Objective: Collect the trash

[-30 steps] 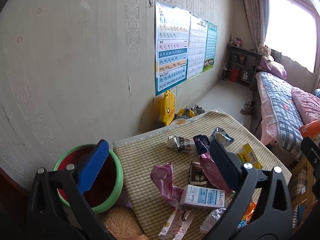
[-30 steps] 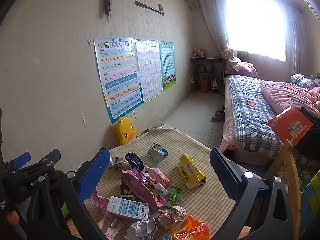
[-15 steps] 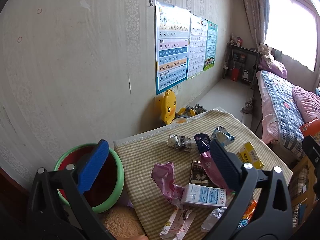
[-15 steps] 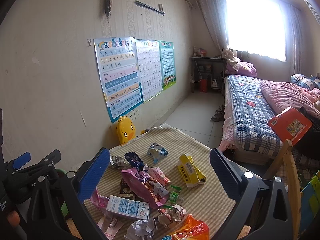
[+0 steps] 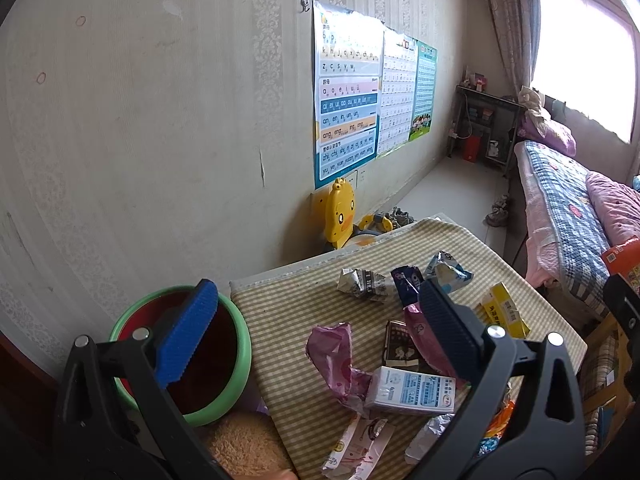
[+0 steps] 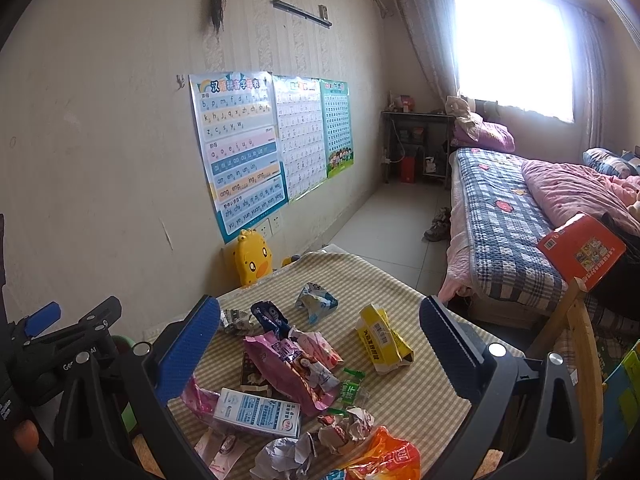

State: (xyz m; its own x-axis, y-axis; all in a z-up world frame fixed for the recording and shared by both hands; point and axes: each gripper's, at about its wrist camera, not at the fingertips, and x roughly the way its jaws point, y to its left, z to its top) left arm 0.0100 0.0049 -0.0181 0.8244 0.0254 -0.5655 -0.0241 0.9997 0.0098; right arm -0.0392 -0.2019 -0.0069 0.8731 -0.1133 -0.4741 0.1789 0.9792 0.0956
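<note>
Your left gripper (image 5: pixel 316 324) and right gripper (image 6: pixel 320 344) hover with jaws spread, empty, over the wrappers (image 6: pixel 292 364); the bin (image 5: pixel 236 360) waits beside the table (image 5: pixel 304 292) for drops.

Left wrist view: from above the bench's (image 5: pixel 288 312) near left corner, facing along the poster wall (image 5: pixel 348 92), basin (image 5: pixel 236 360) close below. Right wrist view: from further right, facing the window (image 6: pixel 516 52) and bed (image 6: pixel 504 216). Shared by both: checked bench (image 6: pixel 420 376), white carton (image 5: pixel 412 390) (image 6: pixel 258 412), posters (image 6: pixel 240 148).

The right claw (image 6: pixel 320 344) hangs wide open above wrappers, seemingly touching none, including a yellow carton (image 6: pixel 382 340).
</note>
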